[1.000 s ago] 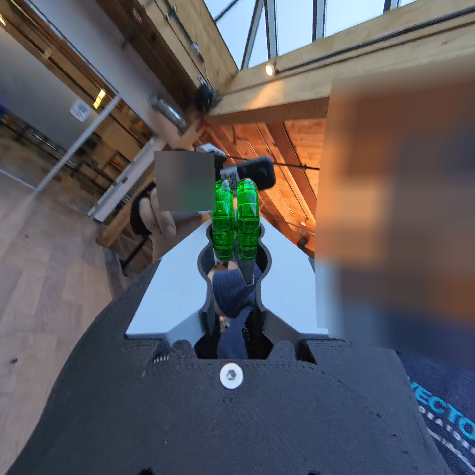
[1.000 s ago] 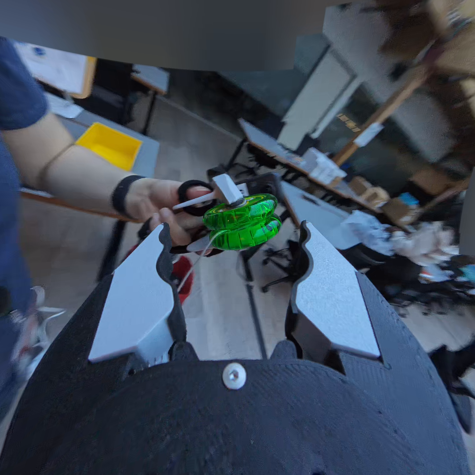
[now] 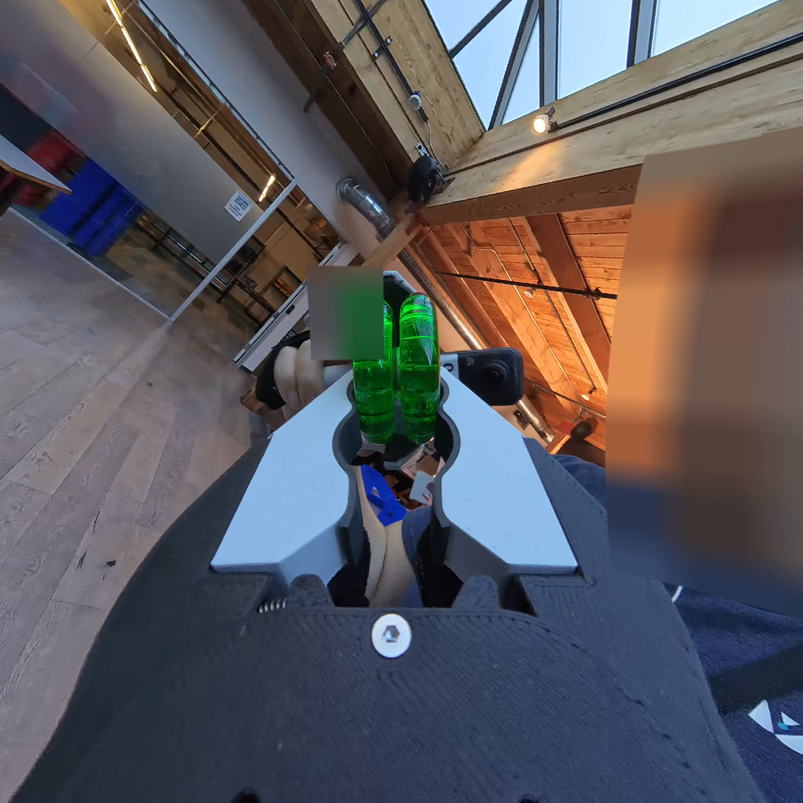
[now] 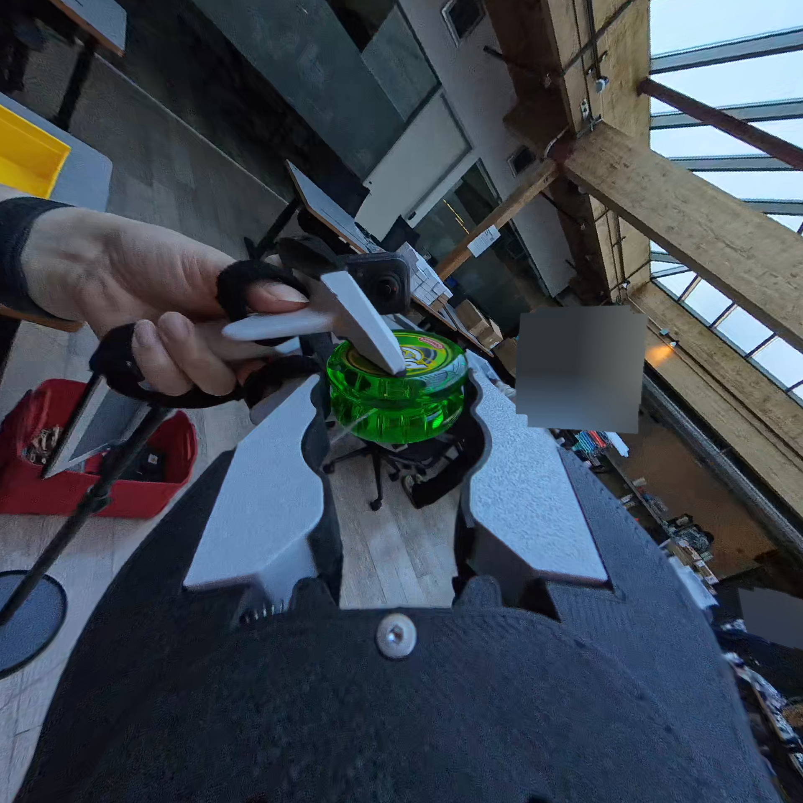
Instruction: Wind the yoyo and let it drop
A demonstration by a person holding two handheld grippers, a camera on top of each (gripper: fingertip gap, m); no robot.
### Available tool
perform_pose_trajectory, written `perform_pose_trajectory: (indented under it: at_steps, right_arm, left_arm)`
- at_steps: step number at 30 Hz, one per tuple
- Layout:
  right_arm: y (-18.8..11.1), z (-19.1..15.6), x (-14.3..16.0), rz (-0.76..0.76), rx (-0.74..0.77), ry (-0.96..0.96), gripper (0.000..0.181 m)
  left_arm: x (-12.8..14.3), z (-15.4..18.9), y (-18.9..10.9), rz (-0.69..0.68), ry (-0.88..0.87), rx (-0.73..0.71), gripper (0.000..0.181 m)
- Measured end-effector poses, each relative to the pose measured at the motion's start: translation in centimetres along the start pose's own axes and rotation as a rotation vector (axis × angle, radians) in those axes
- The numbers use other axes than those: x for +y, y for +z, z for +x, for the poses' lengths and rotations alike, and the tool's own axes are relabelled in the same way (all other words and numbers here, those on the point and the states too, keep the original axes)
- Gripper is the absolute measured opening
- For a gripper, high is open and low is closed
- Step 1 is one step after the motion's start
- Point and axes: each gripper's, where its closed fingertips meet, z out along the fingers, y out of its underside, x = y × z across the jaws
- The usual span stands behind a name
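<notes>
A clear green yoyo [image 3: 417, 369] stands edge-on between the fingertips of my left gripper [image 3: 395, 391], which is shut on its two flat faces. In the right wrist view the yoyo [image 4: 391, 404] lies flat between the tips of my right gripper [image 4: 395, 386], whose fingers press against its rim on both sides. The left gripper's upper finger [image 4: 369, 330] presses on the yoyo's top face; its lower finger is hidden. A thin white string [image 4: 347, 430] runs from the yoyo's groove down to the left. The right gripper's camera body [image 3: 491, 373] shows behind the yoyo.
A person's hand [image 4: 130, 278] holds the left gripper. Below are a red bin [image 4: 130, 491], a yellow bin [image 4: 26, 152], an office chair [image 4: 382, 469] and tables [image 4: 330, 208]. Wooden beams [image 4: 695, 226] and skylights are overhead. Blue crates [image 3: 91, 208] stand far left. The grippers are tip to tip, or close to it.
My right gripper has come up to the yoyo and its fingers have narrowed around the rim. Both grippers have tilted upward. The left gripper still holds the yoyo.
</notes>
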Motion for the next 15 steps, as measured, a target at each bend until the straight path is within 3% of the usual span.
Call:
perform_pose_trajectory:
  at_steps: [1,3,6,8,11,13,15]
  right_arm:
    - [-0.1,0.0,0.1,-0.01,-0.007,0.009,0.06]
    - [-0.5,-0.5,-0.2,0.003,-0.062,0.053,0.06]
    - [-2.0,-3.1,-1.8,0.1,-0.36,0.223,0.059]
    - [-3.3,-3.9,-3.2,0.203,-0.533,0.331,0.058]
    - [-4.3,-5.2,-3.2,0.216,-0.723,0.419,0.058]
    - [-3.5,-4.1,-3.3,0.232,-0.621,0.375,0.057]
    - [-2.7,-1.6,-4.0,0.303,-0.398,0.34,0.063]
  left_arm:
    - [0.1,-0.1,0.0,0.0,0.016,-0.019,0.028]
    - [0.6,0.1,0.2,-0.025,0.048,-0.034,0.028]
    - [1.6,1.7,0.6,-0.099,0.085,0.034,0.04]
    - [3.1,2.5,0.8,-0.204,0.068,0.081,0.035]
    - [4.8,2.6,1.1,-0.292,-0.05,0.107,0.03]
    - [3.6,2.5,0.7,-0.207,-0.094,0.118,0.029]
    - [1.5,2.1,-0.1,-0.088,-0.093,0.087,0.029]
